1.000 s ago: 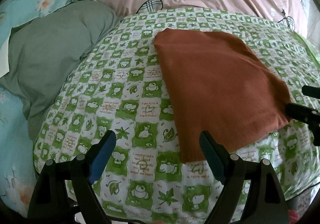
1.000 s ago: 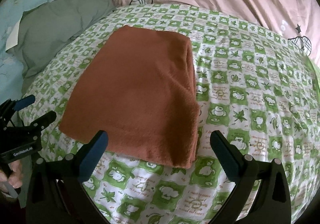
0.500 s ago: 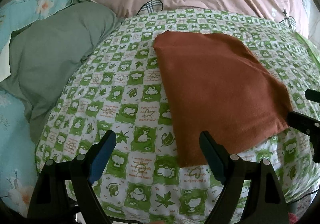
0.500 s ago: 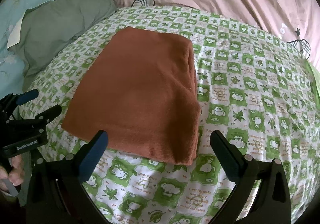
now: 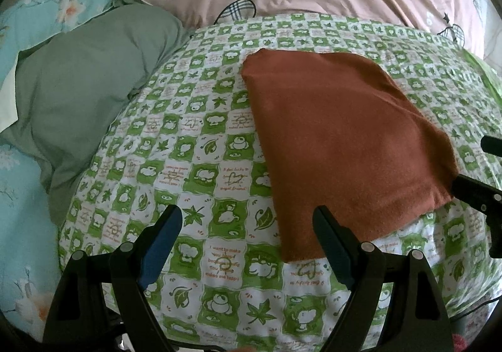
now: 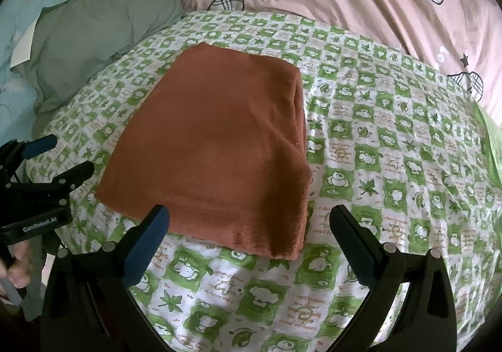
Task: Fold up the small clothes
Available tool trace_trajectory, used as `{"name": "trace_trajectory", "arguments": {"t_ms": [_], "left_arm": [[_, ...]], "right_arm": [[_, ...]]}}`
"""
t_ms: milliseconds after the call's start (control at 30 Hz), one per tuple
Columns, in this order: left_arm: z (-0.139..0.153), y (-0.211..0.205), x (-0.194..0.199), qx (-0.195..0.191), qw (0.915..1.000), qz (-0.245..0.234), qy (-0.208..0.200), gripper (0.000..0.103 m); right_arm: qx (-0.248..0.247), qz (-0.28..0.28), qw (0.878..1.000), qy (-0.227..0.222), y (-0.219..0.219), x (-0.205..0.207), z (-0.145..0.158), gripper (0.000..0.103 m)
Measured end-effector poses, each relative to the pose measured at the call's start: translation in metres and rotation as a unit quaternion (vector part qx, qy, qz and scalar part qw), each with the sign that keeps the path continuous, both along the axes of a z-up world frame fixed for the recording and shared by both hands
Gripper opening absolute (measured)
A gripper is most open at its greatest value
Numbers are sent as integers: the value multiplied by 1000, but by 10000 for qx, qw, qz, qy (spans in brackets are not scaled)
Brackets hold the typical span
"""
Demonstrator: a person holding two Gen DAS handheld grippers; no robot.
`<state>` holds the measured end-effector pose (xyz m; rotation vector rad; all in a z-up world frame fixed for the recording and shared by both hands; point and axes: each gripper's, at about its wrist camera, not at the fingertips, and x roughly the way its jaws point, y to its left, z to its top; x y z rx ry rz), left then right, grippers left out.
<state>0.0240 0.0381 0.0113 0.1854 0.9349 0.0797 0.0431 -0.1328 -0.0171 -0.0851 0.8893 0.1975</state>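
Both of your tools stood spread and empty: the left gripper [image 5: 248,226] and right gripper [image 6: 249,220] hovered at the near edge of the folded rust-brown fleece cloth [image 6: 219,144], which lay flat on the green-and-white checked bedcover [image 6: 376,163]

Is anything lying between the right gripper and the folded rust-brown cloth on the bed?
Nothing visible does. The right gripper hangs open just short of the rust-brown cloth's near edge, with only bare green checked bedding around it.

"GenRobot.AI" — left tongs [image 6: 44,176]; "makes me happy" — sheet [image 5: 200,119].
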Motion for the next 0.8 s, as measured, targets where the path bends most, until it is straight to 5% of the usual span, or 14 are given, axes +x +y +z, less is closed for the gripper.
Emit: {"name": "trace_trajectory", "arguments": {"t_ms": [800], "left_arm": [[3, -3, -5, 29, 9999, -135, -35, 86]], "right_arm": [[-5, 34, 10000, 32, 1, -5, -1, 102]]}}
